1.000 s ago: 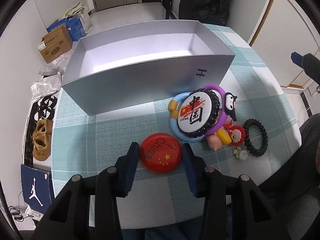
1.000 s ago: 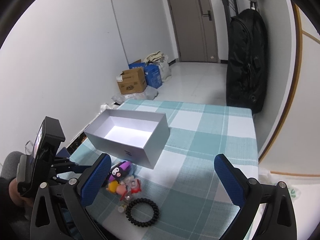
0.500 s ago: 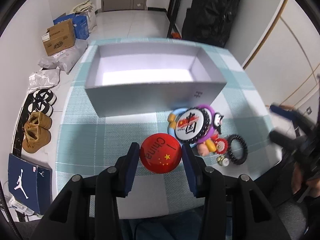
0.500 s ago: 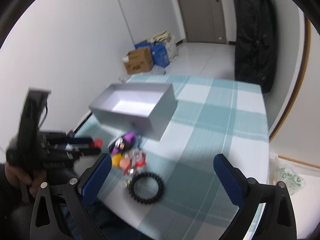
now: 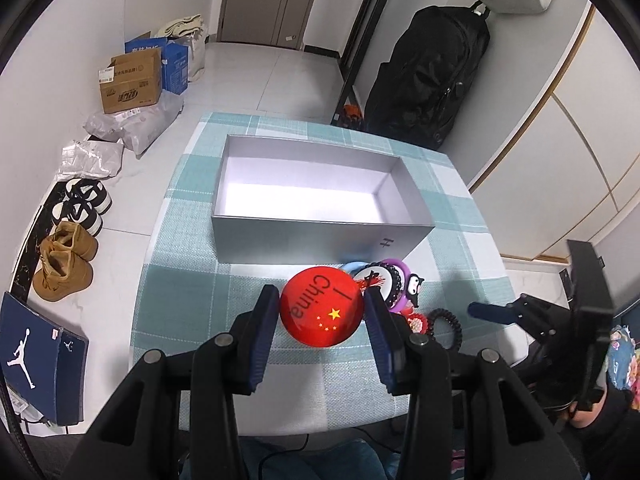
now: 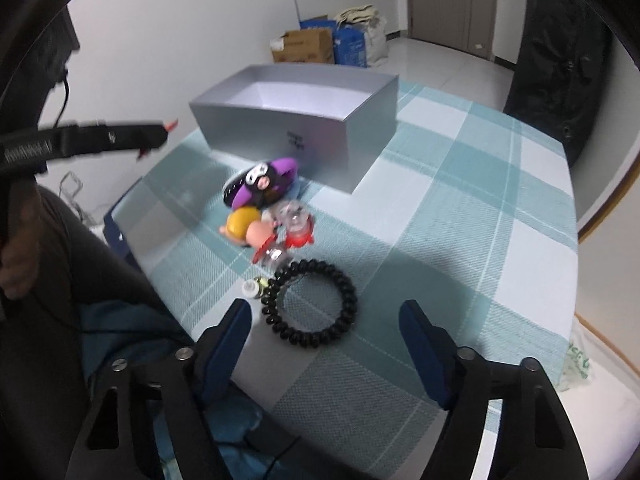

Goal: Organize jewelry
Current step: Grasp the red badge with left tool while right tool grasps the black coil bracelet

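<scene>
The left gripper (image 5: 322, 312) is pointing steeply down over the near edge of the table (image 5: 192, 248), its blue pads pinching a round red badge (image 5: 321, 306) by its rim; the badge is lettered "China" with yellow stars and is hanging clear of the checked cloth, just in front of the grey box (image 5: 320, 204). That open box is sitting toward the table's far edge, its inside bare and white. Between the box's near wall and the table's near right corner a small heap of trinkets is lying: a white round badge ringed in black and purple bands (image 5: 384, 280), a little black-and-white cartoon charm (image 5: 414, 284), red frilled pieces (image 5: 416, 320), and a black coil hair tie (image 5: 446, 322).

In the right wrist view, the same heap is showing a yellow and pink figure (image 6: 250, 228) and a clear red-based ornament (image 6: 296, 224), with the purple band (image 6: 264, 186) just before the box (image 6: 296, 120). The black coil hair tie (image 6: 310, 306) is lying flat near the table's near edge, a small white bead (image 6: 253, 289) touching its left side. The right gripper (image 6: 326, 334) is tilting downward right above the hair tie, its jaws closing but still spread wide, the ring partly between the fingertips and the pads not touching it. A person's hand (image 6: 18, 260) is blurred at the left edge.
</scene>
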Available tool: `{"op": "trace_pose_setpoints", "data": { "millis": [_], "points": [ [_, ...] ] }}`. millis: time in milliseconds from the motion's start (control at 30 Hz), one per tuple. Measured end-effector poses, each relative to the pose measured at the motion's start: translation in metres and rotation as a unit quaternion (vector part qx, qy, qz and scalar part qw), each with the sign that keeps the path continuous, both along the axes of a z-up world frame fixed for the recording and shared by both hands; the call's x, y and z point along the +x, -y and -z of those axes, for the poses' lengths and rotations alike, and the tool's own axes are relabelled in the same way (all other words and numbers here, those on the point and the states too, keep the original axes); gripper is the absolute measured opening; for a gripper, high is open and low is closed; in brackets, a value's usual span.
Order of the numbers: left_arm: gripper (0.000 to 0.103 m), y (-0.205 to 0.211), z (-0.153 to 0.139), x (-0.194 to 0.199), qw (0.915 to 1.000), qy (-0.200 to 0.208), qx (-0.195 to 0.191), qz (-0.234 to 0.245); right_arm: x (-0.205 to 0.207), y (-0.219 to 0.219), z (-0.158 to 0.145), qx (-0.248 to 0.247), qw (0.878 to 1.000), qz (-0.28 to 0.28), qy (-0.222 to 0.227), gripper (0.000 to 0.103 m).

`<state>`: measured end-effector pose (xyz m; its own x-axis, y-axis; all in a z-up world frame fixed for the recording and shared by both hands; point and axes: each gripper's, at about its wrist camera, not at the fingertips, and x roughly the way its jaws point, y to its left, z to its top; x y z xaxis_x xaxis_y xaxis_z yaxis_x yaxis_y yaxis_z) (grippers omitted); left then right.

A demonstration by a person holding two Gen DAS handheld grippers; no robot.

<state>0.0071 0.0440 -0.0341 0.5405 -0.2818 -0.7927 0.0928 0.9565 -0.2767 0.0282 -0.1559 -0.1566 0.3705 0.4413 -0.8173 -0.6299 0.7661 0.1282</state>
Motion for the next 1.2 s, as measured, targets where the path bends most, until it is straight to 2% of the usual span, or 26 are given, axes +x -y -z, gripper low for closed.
{"op": "trace_pose_setpoints", "data": {
  "millis": [67,200,333,533,933,1200],
  "points": [
    [0.038,-0.001,-0.001,0.0,1.0,0.003,-0.001,0.0,0.0,-0.004,0.004,-0.015,1.0,-0.002,0.002,0.068],
    [0.038,-0.003,-0.002,0.0,1.0,0.005,-0.008,-0.001,-0.003,-0.009,0.004,-0.03,0.999,-0.003,0.019,0.063],
    [0.038,-0.003,-0.002,-0.001,0.9999,0.006,-0.009,0.0,-0.007,-0.012,0.002,-0.042,0.999,-0.007,0.032,0.051],
    [0.038,-0.002,-0.003,0.0,0.9999,0.008,-0.01,-0.002,-0.005,-0.014,0.002,-0.039,0.999,-0.009,0.036,0.046],
    [0.038,-0.003,-0.004,0.006,0.9996,0.014,-0.02,-0.017,0.011,0.01,-0.012,0.037,0.999,0.038,0.007,0.043],
    [0.038,-0.002,-0.007,0.017,0.9991,0.02,-0.028,-0.027,0.028,0.026,-0.033,0.112,0.99,0.081,0.003,0.042]
  ]
}}
